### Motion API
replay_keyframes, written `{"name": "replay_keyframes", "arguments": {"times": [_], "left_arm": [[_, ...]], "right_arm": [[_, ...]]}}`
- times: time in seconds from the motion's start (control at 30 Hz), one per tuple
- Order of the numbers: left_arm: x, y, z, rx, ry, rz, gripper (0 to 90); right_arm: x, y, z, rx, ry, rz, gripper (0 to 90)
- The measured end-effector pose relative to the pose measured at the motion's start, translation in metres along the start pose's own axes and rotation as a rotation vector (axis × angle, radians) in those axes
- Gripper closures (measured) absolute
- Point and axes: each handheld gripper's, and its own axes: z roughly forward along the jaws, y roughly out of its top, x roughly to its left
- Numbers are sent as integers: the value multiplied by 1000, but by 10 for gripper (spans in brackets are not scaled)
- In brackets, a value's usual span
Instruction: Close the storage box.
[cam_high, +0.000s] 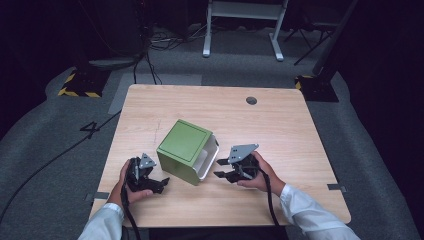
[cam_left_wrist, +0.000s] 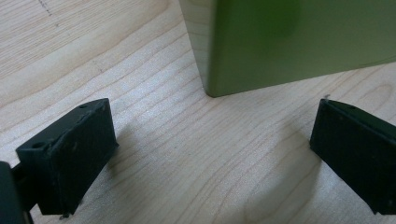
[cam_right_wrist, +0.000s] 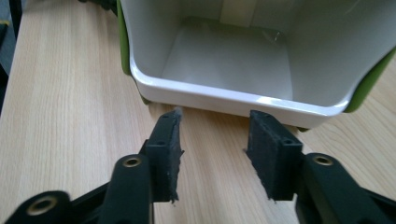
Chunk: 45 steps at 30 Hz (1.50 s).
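green-sided, white-lined square plastic bin (cam_high: 188, 151) lies tipped on its side near the middle of the pale wooden tabletop (cam_high: 280, 125), its mouth facing the right gripper (cam_high: 223, 168). that gripper's jaws are parted with nothing between them, tips just short of the white rim. the left gripper (cam_high: 161, 182) sits beside the bin's green wall, jaws spread wide and empty.
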Motion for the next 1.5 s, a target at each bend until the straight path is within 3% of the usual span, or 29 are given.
{"name": "replay_keyframes", "arguments": {"times": [0.07,0.53,0.63,1.0,1.5], "left_arm": [[0,0,0,0,0,0,5],[0,0,0,0,0,0,5],[0,0,0,0,0,0,5],[0,0,0,0,0,0,5],[0,0,0,0,1,1,5]], "right_arm": [[-1,0,-5,6,-29,-14,477],[-6,-10,-29,51,-99,-45,272],[-6,-13,-34,73,-141,-47,258],[-14,-31,-57,100,-225,-22,219],[-22,-61,-84,116,-301,31,217]]}}
